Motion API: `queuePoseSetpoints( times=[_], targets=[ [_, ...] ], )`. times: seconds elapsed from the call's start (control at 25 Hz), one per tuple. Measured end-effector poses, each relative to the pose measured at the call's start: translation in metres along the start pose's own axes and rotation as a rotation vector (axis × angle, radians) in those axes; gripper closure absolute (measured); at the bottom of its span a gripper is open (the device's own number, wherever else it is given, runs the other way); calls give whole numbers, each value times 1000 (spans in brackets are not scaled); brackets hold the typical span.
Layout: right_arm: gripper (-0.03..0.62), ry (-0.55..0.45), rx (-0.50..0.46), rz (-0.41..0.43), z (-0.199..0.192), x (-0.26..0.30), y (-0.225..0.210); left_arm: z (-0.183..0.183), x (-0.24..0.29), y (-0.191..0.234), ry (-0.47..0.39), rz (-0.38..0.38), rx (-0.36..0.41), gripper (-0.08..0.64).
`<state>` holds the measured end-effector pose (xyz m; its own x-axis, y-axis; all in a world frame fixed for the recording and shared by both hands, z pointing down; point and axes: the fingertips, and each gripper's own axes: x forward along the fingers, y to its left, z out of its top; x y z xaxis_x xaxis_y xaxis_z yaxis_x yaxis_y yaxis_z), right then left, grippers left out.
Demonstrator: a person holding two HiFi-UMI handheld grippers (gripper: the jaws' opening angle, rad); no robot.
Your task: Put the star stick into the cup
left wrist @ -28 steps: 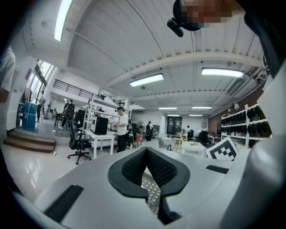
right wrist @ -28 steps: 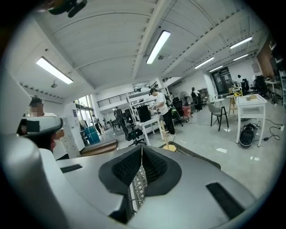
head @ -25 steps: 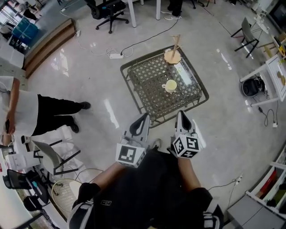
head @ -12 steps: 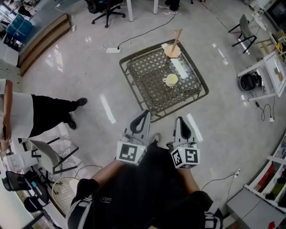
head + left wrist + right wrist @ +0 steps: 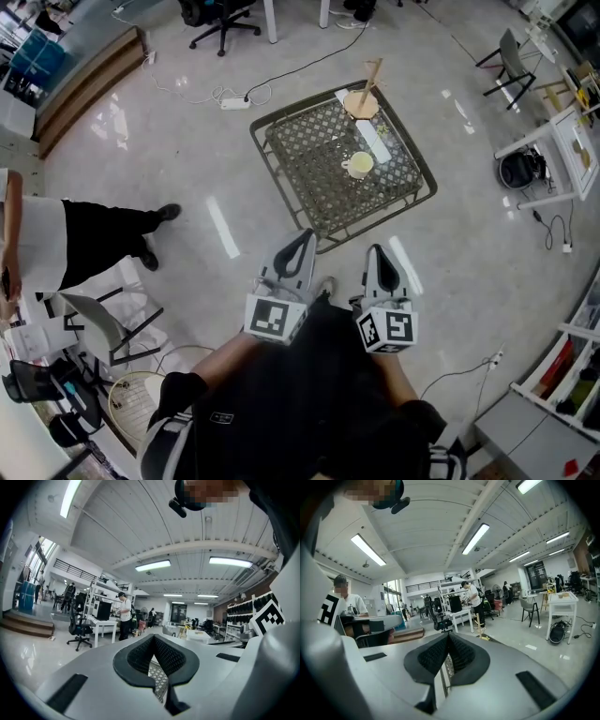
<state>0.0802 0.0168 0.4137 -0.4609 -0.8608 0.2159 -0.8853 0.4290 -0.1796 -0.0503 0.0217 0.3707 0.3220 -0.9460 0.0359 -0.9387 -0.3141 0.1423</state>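
Note:
A low wire-mesh table (image 5: 309,169) stands on the floor ahead of me. On it sits a cream cup (image 5: 359,165). At its far corner a wooden stick (image 5: 372,77) stands up from a pale round piece (image 5: 360,104); the stick (image 5: 478,620) also shows past the right jaws. Whether it bears a star is too small to tell. My left gripper (image 5: 300,236) (image 5: 153,638) and right gripper (image 5: 379,251) (image 5: 449,637) hang side by side close to my body, well short of the table. Both are shut with nothing between the pads.
A white strip (image 5: 373,141) lies on the table behind the cup. A person (image 5: 66,244) stands at the left by a folding chair (image 5: 108,323). A power strip and cable (image 5: 234,101) lie on the floor beyond the table. A white side table (image 5: 572,150) stands at the right.
The table has slid a little up and away in the head view. Both grippers stay shut near my body, the right one a touch lower.

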Motion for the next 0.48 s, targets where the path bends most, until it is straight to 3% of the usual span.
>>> queuePoseSetpoints(
  times=[0.48],
  targets=[
    [581,-4,0,4,-3,-4,9,-2,-12,2,0,3,-6,545]
  ],
)
